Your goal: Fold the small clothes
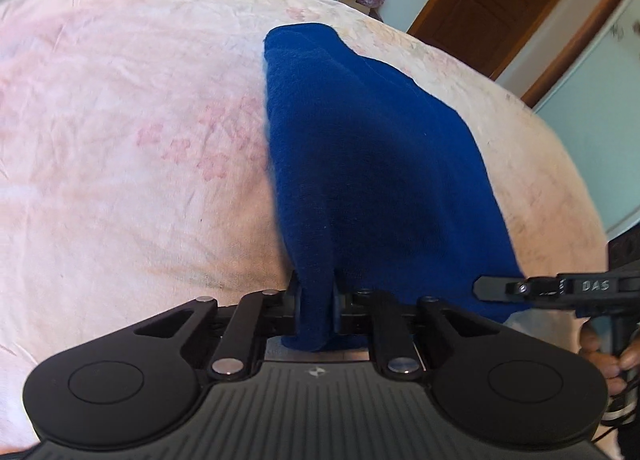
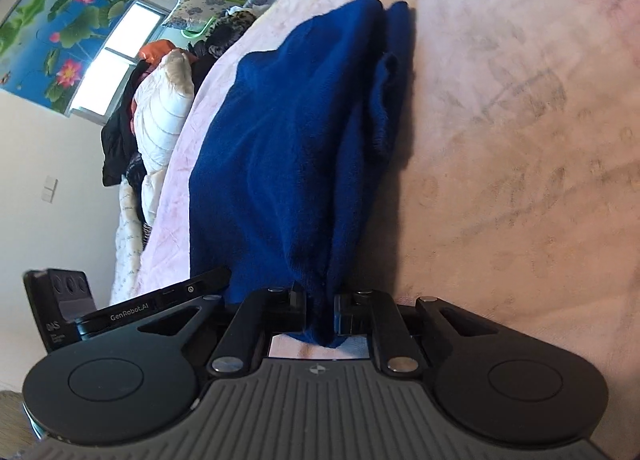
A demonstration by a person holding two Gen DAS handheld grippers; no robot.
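A dark blue garment [image 1: 360,148] lies stretched over the pink bedspread [image 1: 120,120], running away from both cameras. My left gripper [image 1: 316,308] is shut on a bunched fold of its near edge, cloth pinched between the jaws. In the right wrist view the same blue garment [image 2: 288,148] shows a folded flap along its right side, and my right gripper [image 2: 320,308] is shut on another bunch of that near edge. The right gripper's body [image 1: 560,288] shows at the right edge of the left wrist view, and the left gripper's body [image 2: 120,308] shows at the left of the right wrist view.
A person's hand [image 1: 608,356] holds the right gripper's handle. Piled bedding and clothes [image 2: 160,108] sit along the bed's far side under a window [image 2: 116,56]. A brown wooden door [image 1: 500,8] stands beyond the bed. Pink bedspread [image 2: 520,140] spreads to the right of the garment.
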